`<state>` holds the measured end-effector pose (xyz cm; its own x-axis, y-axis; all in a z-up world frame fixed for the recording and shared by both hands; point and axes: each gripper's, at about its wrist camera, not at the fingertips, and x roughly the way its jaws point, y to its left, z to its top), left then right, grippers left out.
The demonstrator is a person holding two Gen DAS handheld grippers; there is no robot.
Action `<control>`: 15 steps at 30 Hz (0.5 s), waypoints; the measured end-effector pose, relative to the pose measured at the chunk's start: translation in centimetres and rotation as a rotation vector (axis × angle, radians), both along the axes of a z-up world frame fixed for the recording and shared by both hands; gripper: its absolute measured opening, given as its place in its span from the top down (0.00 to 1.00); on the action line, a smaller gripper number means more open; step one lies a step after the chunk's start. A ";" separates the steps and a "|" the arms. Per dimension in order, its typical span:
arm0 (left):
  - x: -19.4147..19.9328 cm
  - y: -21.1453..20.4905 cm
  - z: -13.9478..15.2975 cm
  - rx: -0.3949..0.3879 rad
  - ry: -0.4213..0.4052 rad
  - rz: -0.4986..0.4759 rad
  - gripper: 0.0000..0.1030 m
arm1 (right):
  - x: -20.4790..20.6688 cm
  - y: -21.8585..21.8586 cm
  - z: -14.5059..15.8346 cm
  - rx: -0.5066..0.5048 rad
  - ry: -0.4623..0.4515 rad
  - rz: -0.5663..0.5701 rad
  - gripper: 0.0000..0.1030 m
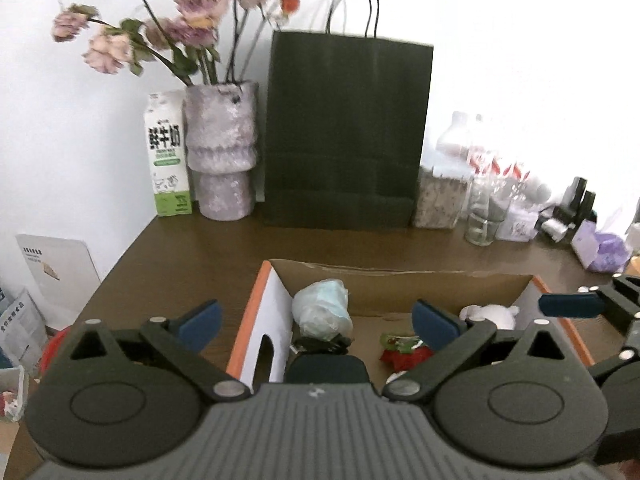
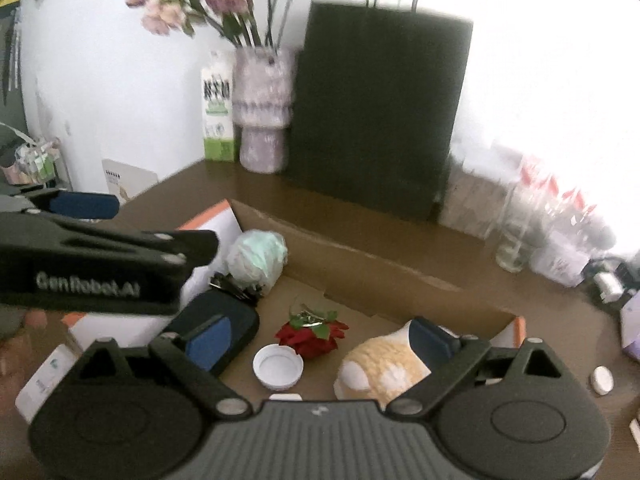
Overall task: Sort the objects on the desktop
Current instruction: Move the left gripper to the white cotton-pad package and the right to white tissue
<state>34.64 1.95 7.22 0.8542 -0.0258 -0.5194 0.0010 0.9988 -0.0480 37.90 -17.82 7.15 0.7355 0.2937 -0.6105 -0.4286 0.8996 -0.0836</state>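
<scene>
An open cardboard box (image 1: 400,280) with orange-edged flaps sits on the brown desk. It holds a crumpled blue-white mask (image 1: 322,314), a red fabric rose (image 1: 404,354), a dark pouch (image 1: 326,368) and a white plush (image 1: 490,314). My left gripper (image 1: 318,318) is open and empty above the box's near left part. In the right wrist view the box (image 2: 360,256) holds the mask (image 2: 258,256), rose (image 2: 312,334), a white lid (image 2: 278,366), the pouch (image 2: 224,320) and a cream plush (image 2: 380,366). My right gripper (image 2: 320,342) is open and empty over them.
A dark paper bag (image 1: 348,132), a vase of pink flowers (image 1: 222,148) and a milk carton (image 1: 168,152) stand at the back against the wall. Glass jars and bottles (image 1: 484,184) and small purple items (image 1: 604,250) crowd the right. A small white cap (image 2: 602,380) lies right of the box.
</scene>
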 end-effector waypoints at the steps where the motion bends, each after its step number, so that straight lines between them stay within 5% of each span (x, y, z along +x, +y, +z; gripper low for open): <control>1: -0.9 0.3 0.2 -0.012 -0.009 -0.001 0.00 | -1.1 -0.3 0.4 0.005 -0.026 0.005 0.06; 8: -7.5 1.3 0.9 0.001 -0.110 -0.007 0.00 | -8.1 -1.7 1.4 0.039 -0.164 0.032 0.00; 15: -12.8 1.8 -0.9 0.005 -0.147 -0.017 0.00 | -14.1 -2.8 -0.5 0.085 -0.189 0.053 0.00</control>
<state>21.83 3.75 6.29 0.9207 -0.0385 -0.3884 0.0243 0.9988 -0.0414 23.84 -20.66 6.64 0.8168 0.3792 -0.4347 -0.4592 0.8836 -0.0920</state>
